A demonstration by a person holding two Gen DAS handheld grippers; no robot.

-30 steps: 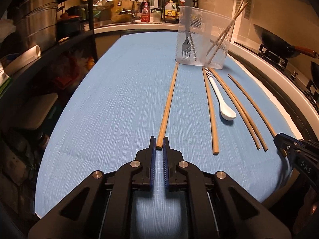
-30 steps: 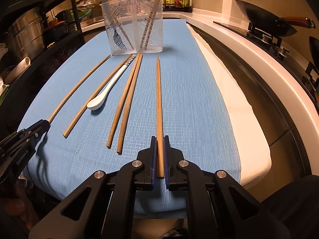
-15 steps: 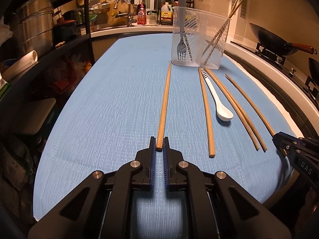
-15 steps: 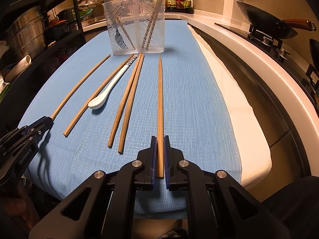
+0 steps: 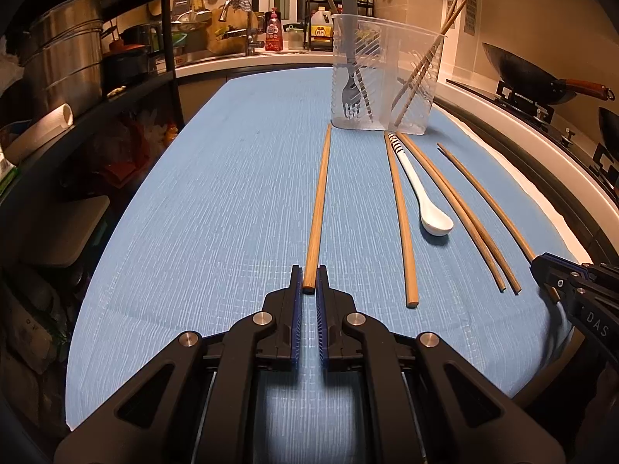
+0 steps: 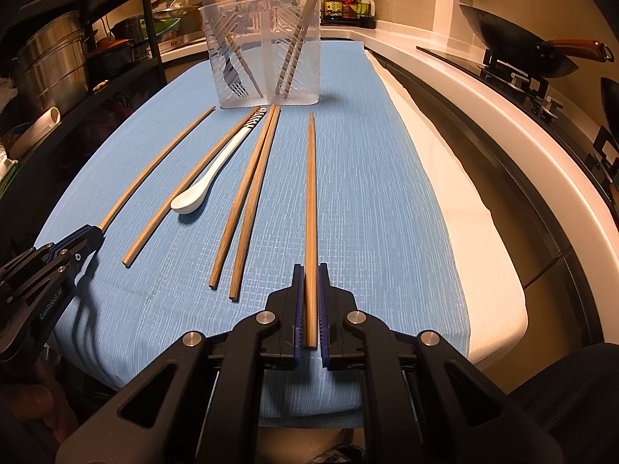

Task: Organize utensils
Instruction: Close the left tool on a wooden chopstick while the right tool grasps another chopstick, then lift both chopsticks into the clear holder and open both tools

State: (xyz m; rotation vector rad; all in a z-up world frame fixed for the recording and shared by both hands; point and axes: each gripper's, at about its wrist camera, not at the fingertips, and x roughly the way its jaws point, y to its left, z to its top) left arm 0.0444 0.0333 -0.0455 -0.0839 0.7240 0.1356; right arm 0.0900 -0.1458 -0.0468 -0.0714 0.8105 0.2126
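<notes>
Jaws: left gripper (image 5: 309, 282) pinches near end of leftmost chopstick (image 5: 319, 201) | right gripper (image 6: 309, 301) pinches rightmost chopstick (image 6: 310, 193) | both chopsticks lie on blue-clothed table (image 5: 212, 212), tips toward clear holder (image 5: 383, 77) | white spoon (image 5: 425, 197) between loose chopsticks.

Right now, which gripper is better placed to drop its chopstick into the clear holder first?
Right. The right gripper clamps its chopstick well along its length; the left gripper pinches only the very end of its chopstick, so it may wobble.
</notes>
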